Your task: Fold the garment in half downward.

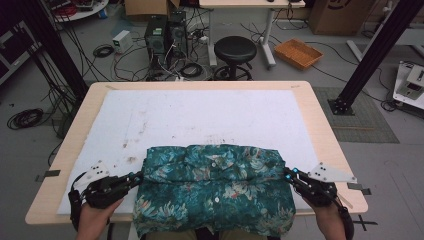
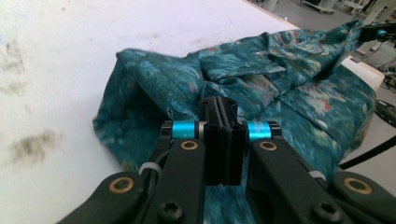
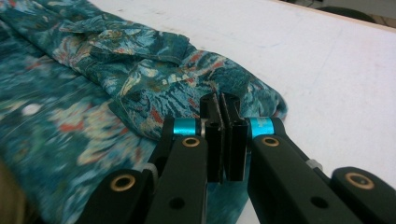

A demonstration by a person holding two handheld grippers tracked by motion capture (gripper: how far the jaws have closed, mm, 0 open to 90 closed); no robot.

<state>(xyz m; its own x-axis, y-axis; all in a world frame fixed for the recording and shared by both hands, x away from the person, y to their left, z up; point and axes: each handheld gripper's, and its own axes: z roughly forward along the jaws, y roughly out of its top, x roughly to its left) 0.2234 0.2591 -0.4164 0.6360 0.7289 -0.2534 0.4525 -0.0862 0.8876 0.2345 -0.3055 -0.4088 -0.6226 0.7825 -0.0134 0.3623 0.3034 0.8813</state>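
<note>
Black grippers (image 1: 137,177), cyan-tipped jaws

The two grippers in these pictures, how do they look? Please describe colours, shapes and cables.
Both the left gripper and the right gripper are black linkage frames with brass-coloured pivot rings and bright blue cylinders beside two flat black jaws. Each carries a grey three-cornered plate with small dark holes on top. A black cable trails from the left one. The hands are bare; no sleeves are visible.

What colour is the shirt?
The shirt is teal with a leafy, flowery print, clearest in the high view.
</note>
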